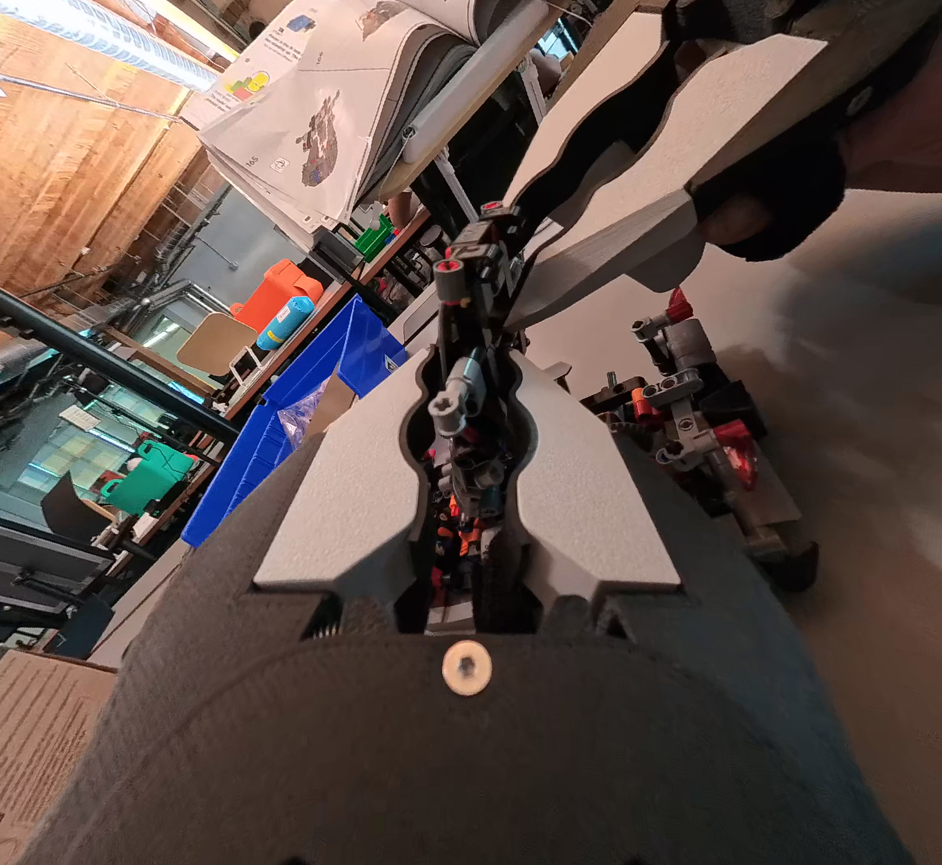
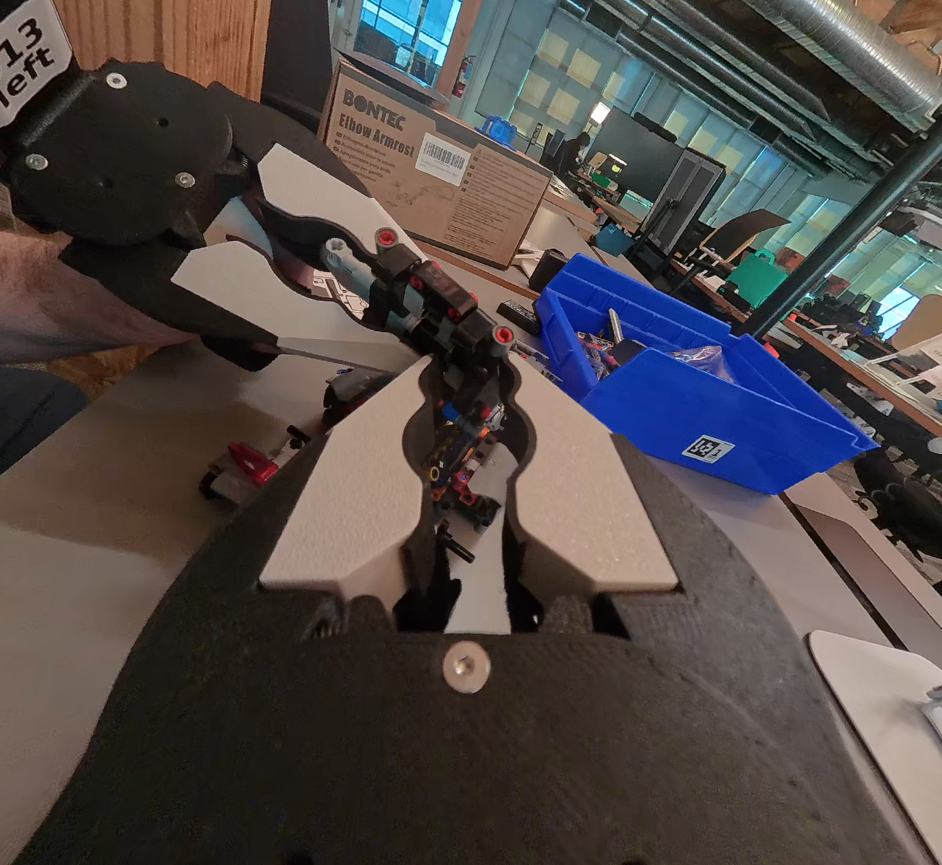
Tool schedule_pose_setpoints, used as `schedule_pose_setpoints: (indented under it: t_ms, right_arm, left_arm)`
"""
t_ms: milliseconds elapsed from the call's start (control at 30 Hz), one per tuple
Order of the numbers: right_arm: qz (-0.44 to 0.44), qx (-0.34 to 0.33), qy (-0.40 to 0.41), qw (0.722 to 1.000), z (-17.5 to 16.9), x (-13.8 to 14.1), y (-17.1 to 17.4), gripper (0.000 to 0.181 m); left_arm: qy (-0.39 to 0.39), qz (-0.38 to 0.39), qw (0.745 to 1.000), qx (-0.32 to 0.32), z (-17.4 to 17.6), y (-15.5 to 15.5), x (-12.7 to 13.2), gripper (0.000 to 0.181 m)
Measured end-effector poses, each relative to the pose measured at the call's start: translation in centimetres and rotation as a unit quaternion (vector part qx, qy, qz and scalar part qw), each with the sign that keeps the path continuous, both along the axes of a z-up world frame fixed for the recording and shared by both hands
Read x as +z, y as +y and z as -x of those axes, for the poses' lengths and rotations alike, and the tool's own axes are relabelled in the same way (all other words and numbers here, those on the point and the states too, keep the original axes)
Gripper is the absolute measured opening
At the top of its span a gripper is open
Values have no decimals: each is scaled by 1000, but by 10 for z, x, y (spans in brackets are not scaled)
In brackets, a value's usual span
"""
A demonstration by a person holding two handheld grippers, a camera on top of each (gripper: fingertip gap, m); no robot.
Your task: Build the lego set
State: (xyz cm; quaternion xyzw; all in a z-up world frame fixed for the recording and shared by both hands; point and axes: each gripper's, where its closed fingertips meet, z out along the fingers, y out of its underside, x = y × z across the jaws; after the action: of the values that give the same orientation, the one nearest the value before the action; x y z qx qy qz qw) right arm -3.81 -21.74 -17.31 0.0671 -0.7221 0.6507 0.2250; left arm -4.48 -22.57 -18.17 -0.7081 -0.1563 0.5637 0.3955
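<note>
Black lego assembly (image 1: 471,331) seemingly gripped between both tilted tools.

Landmark: bin (image 2: 678,412), on the table (image 2: 102,509).
Lego assembly (image 2: 433,300): just left of bin, off the table, between both grippers.
Left gripper (image 2: 402,290): left of bin, on one end of assembly.
Right gripper (image 2: 466,371): before bin's left corner, on the other end.
Cardboard box (image 2: 438,167): behind bin, to its left.
Loose parts (image 2: 244,471): on table, well left of bin.
Instruction booklet (image 1: 357,91): above and behind bin in the left wrist view.
</note>
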Motion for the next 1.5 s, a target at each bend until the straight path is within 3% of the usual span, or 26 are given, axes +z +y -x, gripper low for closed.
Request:
schedule_pose_setpoints:
  t_ms: [533, 933, 1500]
  right_arm:
    - [17, -16, -6, 1000, 7, 7, -3, 21]
    - [3, -10, -20, 1000, 4, 15, -6, 21]
    - [-12, -8, -20, 1000, 6, 19, -21, 19]
  left_arm:
    - [-67, -81, 994, -27, 6, -2, 6, 20]
    - [-132, -171, 974, -66, 2, -2, 12, 20]
    - [-103, -259, 957, -73, 5, -15, 17, 22]
